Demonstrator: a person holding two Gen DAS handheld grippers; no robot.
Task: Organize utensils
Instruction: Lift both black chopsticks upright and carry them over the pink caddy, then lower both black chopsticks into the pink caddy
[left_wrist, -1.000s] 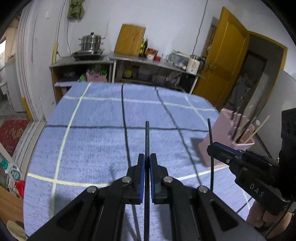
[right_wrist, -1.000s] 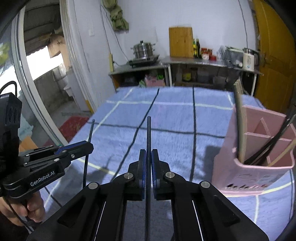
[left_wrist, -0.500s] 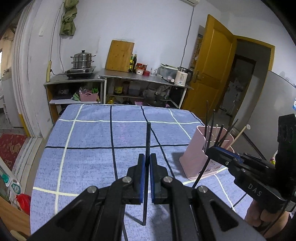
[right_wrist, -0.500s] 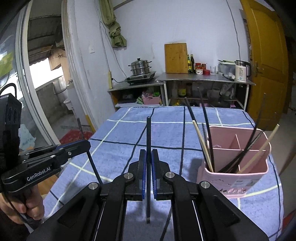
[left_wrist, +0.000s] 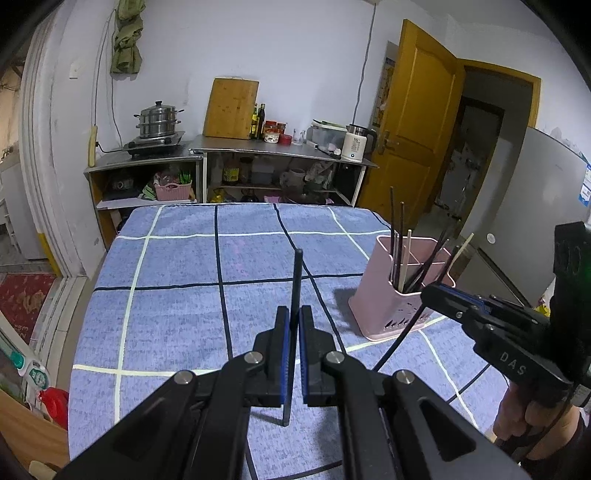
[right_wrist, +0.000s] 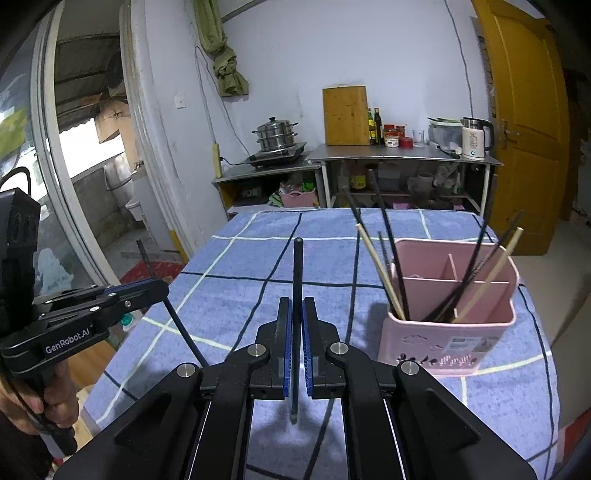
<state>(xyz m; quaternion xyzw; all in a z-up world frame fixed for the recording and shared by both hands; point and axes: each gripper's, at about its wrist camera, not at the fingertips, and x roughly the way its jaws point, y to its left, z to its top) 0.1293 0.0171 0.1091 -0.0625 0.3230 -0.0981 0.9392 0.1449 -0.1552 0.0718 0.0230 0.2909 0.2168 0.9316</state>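
While the blue checked cloth (left_wrist: 184, 314) covers the whole tabletop and lies bare over most of it, the pink holder (right_wrist: 448, 332) stands near its right edge, toward the near corner. Its compartments already hold several dark and pale chopsticks leaning at mixed angles, their tops fanning out above the rim.

Both grippers hang over the near edge, clear of the cloth. The left gripper (left_wrist: 291, 321) has its blue pads pressed together on a black chopstick (left_wrist: 294, 295), which stands nearly upright between them, with its lower end free of the cloth. The right gripper (right_wrist: 296, 321) is clamped the same way on a second black chopstick (right_wrist: 296, 295); in the left view that stick slants down and leftward from the jaws. The holder is just to the right of this gripper, closer to it than to the left one.

The likely trouble lies at the holder. A stick lowered at a slant could catch the rim, a divider or the leaning sticks and pivot in the narrow pads. A sideways push might tip the light holder toward the table's edge. With both hands heading for one opening, the sticks could cross or knock each other loose.
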